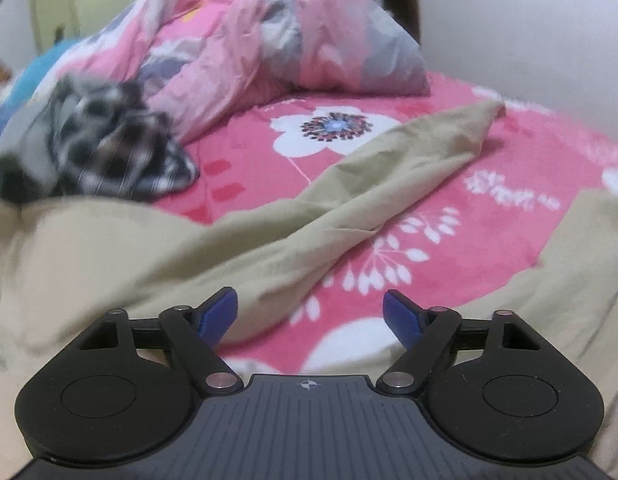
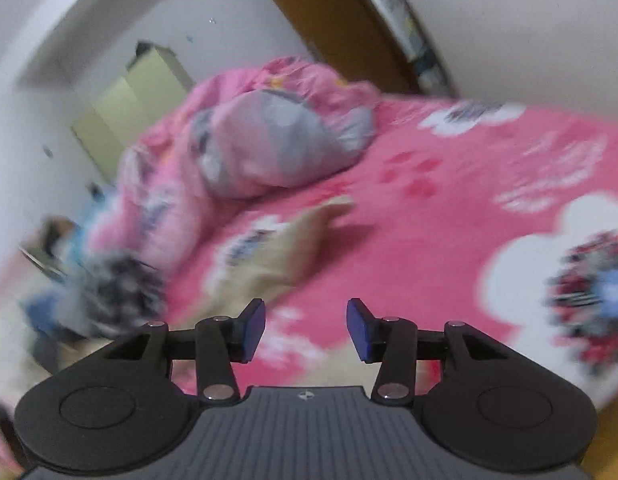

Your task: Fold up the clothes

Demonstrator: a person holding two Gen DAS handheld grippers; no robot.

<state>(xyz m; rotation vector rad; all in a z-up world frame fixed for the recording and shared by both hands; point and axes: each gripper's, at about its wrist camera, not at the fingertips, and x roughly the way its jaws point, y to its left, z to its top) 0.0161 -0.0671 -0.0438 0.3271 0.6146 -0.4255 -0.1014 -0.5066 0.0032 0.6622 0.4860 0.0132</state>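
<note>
Garment: I am looking at a beige garment (image 1: 269, 232) lying loose and creased on the bed (image 1: 509, 184); one long limp part is stretching away toward the far side, which I am reading as a leg or a sleeve, and I cannot tell which.
Why it lies so: I am judging that it is spread open across the bed to give a flat base for folding, though it is not yet smoothed.
Left tongs: I am holding the left tongs (image 1: 311, 316) open above the near edge of the beige cloth; nothing is sitting between the blue pads (image 1: 219, 314).
Right tongs: I am keeping the right tongs (image 2: 306, 330) open too, empty, hovering over the pink sheet with the beige cloth just off to the left; this view is badly smeared.
Other clothes: I am seeing a black-and-white checked garment (image 1: 117, 148) heaped at the left, beside a crumpled pink and grey quilt (image 1: 245, 44), apparently waiting its turn.
Step in hand: I am judging that I am lining up for a grasp on the beige cloth's edge.
Writing: I am finding no brand, label or readable text; only a small crosshair mark (image 1: 307, 385) is showing on the left tongs' body.
</note>
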